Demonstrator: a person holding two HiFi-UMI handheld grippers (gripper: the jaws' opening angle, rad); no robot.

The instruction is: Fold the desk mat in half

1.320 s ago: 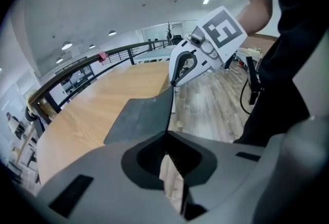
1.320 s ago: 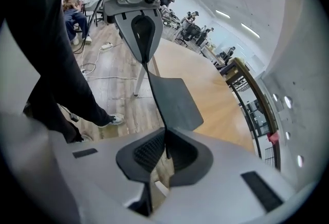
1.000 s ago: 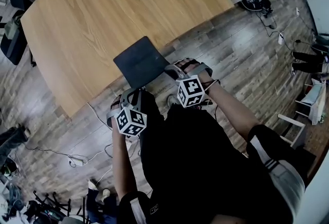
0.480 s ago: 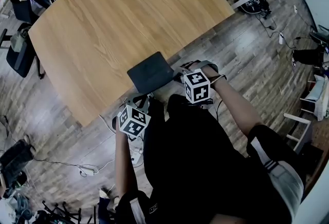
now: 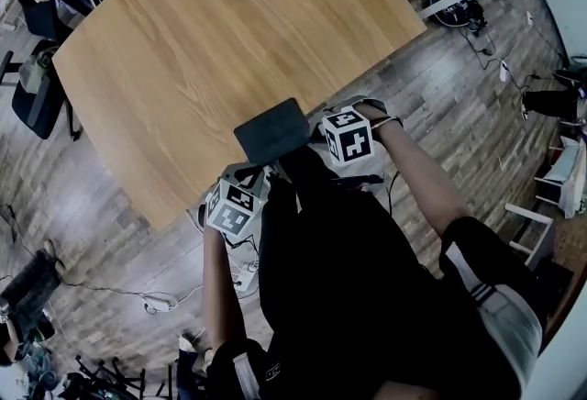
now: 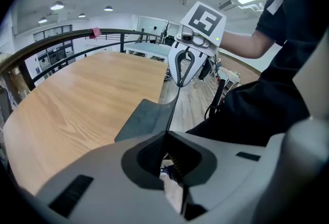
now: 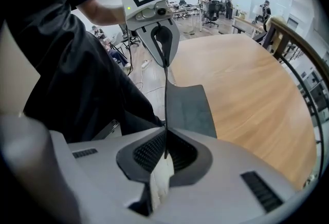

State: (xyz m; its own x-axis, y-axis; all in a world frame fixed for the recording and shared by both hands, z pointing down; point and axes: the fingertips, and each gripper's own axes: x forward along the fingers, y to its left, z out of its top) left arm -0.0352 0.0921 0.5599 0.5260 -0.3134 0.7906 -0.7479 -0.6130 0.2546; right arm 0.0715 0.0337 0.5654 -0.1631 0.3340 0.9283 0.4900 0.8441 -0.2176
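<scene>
Wood-grain tabletop (image 5: 211,50) fills the upper head view, plank floor (image 5: 440,95) round it; dark mat (image 5: 271,130) sits at the tabletop's near edge, close to my body.

Left gripper (image 5: 249,174): fingers (image 6: 150,155) pinched tight on the mat's near edge at its left corner; nothing else between them.

Right gripper (image 5: 314,134): fingers (image 7: 148,152) likewise clamped on that edge at the right corner; each gripper view shows the edge running taut and thin to the other gripper.

Mat position: far part lies flat on the tabletop; near edge is raised off it, out past the rim, strung between both grippers.

Progress, my reading: grasp done on both corners; lift only begun; no crease visible, mat looks single-layer as far as I can tell.

Left to do: carry the held edge up and over to the far edge; line up corners; lay it down; release.
</scene>
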